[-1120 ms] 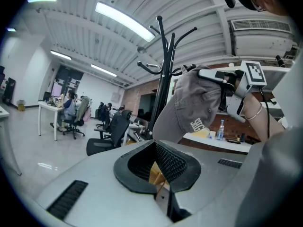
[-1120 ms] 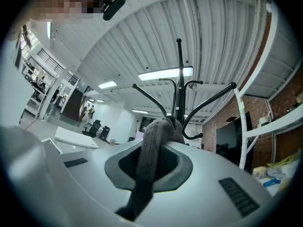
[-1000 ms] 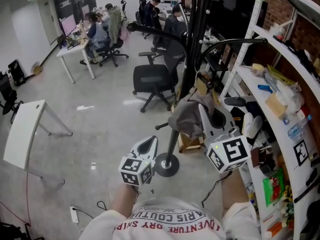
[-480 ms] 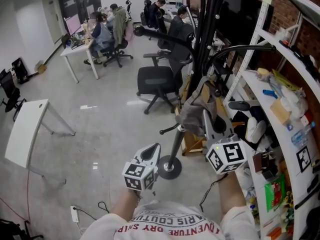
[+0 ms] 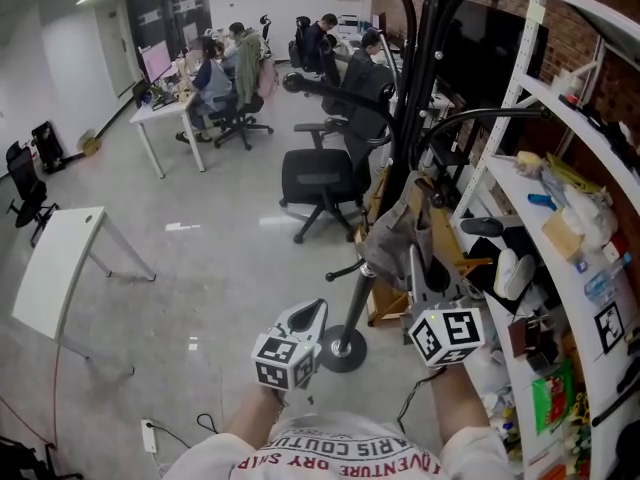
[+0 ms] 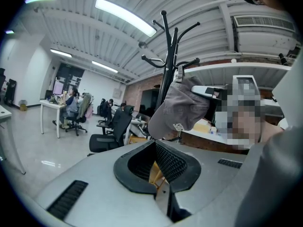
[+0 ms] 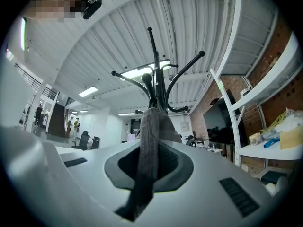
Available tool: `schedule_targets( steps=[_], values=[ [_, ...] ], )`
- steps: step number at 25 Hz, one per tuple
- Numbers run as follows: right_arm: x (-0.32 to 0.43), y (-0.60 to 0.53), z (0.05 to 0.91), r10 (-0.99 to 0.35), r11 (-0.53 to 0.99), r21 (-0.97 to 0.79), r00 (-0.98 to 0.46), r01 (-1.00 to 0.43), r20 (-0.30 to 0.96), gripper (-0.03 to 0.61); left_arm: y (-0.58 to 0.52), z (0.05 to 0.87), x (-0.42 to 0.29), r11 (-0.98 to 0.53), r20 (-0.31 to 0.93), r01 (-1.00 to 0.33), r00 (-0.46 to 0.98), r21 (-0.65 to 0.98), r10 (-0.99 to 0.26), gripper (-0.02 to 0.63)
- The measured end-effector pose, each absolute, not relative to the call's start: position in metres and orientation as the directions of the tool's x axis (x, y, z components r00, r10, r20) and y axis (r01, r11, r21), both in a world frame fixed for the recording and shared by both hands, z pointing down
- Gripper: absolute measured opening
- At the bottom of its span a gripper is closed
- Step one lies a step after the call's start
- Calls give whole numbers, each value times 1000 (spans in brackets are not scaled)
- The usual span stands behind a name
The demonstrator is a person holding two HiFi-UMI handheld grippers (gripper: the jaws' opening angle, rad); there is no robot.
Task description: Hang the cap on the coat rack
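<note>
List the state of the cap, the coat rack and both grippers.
coat rack: upright on its round base.
cap: held up beside the rack's pole, not clearly on a hook.
left gripper: jaws shut, empty.
right gripper: jaws shut on the cap.

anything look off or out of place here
Nothing spilled or broken. The only thing not in place is the cap: it hangs beside the coat rack pole, pinched in the right gripper, not on a hook.
</note>
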State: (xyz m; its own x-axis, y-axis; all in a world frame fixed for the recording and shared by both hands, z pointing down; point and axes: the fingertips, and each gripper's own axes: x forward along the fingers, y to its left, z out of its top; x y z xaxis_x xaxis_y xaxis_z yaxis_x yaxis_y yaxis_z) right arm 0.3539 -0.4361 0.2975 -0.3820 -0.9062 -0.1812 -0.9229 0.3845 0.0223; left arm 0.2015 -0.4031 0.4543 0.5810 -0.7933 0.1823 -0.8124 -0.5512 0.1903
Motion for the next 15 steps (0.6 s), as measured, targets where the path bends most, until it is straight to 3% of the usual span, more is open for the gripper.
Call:
schedule_targets(
  steps=[5,8,15],
  values=[
    [356,-430,295,-920,358,19,-356,-934,-162,34,-401,442,203,-568,160,-806,590,166,-791,6],
    [367,-424,295,-932,322,6,-318,-947,-173,156,-400,436,207,-578,151,-801,598,157,-787,6],
    [384,-385,317,-936,312,-65,-295,-948,-190,161,-395,436,220,-603,153,-783,622,153,-768,6]
  ],
)
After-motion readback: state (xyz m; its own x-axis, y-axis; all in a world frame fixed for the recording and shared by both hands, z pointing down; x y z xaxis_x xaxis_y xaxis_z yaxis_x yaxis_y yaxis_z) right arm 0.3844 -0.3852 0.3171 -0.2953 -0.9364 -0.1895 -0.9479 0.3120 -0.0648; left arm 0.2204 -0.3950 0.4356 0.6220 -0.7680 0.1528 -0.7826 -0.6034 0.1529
